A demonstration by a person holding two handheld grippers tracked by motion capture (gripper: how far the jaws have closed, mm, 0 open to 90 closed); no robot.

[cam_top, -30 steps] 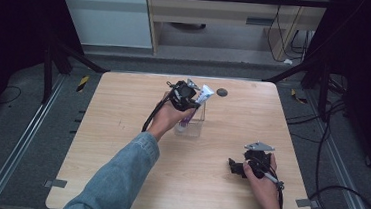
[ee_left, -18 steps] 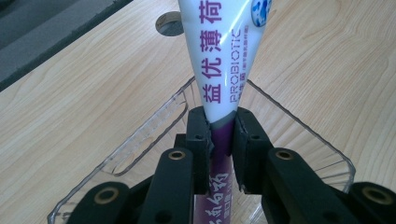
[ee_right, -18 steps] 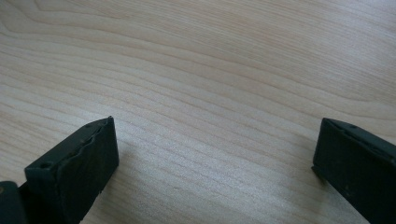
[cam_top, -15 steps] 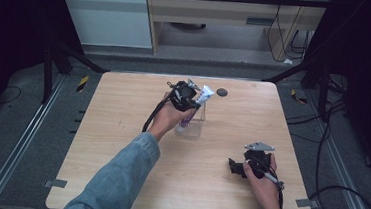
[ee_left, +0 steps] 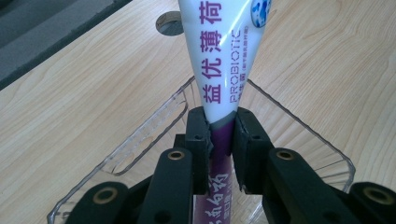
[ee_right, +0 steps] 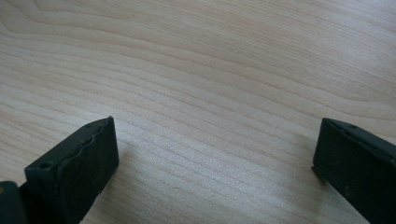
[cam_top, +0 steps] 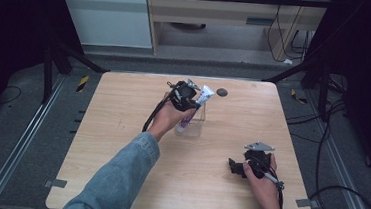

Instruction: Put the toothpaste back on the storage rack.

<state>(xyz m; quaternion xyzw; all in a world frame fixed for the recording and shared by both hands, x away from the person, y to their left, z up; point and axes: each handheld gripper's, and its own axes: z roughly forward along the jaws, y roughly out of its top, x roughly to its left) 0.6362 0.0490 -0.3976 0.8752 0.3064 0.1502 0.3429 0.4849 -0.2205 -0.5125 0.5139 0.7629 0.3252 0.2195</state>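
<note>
1. Two grippers are over the tabletop (cam_top: pixel 121 129), each held in one of the person's hands.
2. The left gripper (ee_left: pixel 219 135) is clamped on a tube (ee_left: pixel 229 70), its jaws pinching it where the white printed part meets the purple part.
3. The tube stands tilted in a clear cup (ee_left: pixel 299 135); its purple lower end is inside the cup and its white flat end rises above the rim.
4. In the high view the left gripper (cam_top: pixel 188 98) sits at the far middle of the tabletop, with the tube (cam_top: pixel 203 95) slanting up to the right and the cup (cam_top: pixel 194 128) just below it.
5. The cup stands on the tabletop, near a small dark round spot (cam_top: pixel 221 92) that lies beyond it toward the far edge.
6. The right gripper (ee_right: pixel 212 154) has its jaws wide apart with bare wood between them; it holds nothing.
7. In the high view the right gripper (cam_top: pixel 236 167) is low over the near right part of the tabletop, well apart from the cup and the tube.
8. A denim sleeve (cam_top: pixel 117 179) covers the left forearm, which reaches diagonally from the near edge toward the cup.
</note>
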